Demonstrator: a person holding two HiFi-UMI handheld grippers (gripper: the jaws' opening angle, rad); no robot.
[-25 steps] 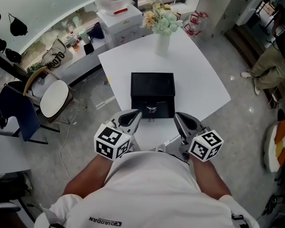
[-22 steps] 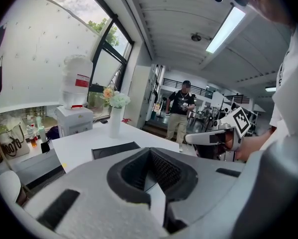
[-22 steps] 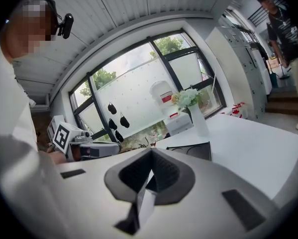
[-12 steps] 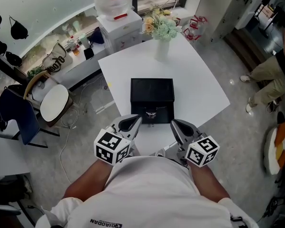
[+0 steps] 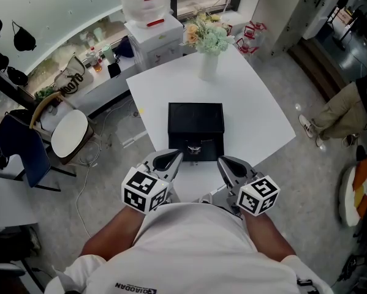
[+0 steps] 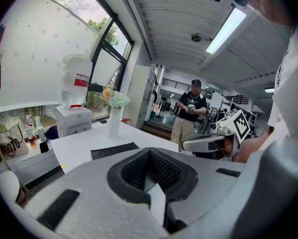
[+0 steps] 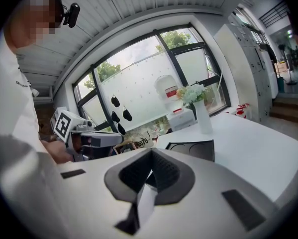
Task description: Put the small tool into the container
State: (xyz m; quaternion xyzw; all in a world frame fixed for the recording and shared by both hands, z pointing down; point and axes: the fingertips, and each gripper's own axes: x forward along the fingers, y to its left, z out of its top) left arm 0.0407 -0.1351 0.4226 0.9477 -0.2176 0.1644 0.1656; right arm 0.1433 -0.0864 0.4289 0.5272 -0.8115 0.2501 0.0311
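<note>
**Fingers closed, tool at container**

The white surface [image 5: 257,103] is occupied by a black container [image 5: 195,118]. Just before it, the left gripper [image 5: 173,157] and right gripper [image 5: 224,163] are held, fingers pressed together on nothing. The small tool [image 5: 195,147] is seen at the container's near edge.

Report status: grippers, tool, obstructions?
Left gripper and right gripper shut, empty, at near edge of table. Small silvery piece at black container near side; inside or not, unclear. Nothing between; vase stands beyond.
</note>
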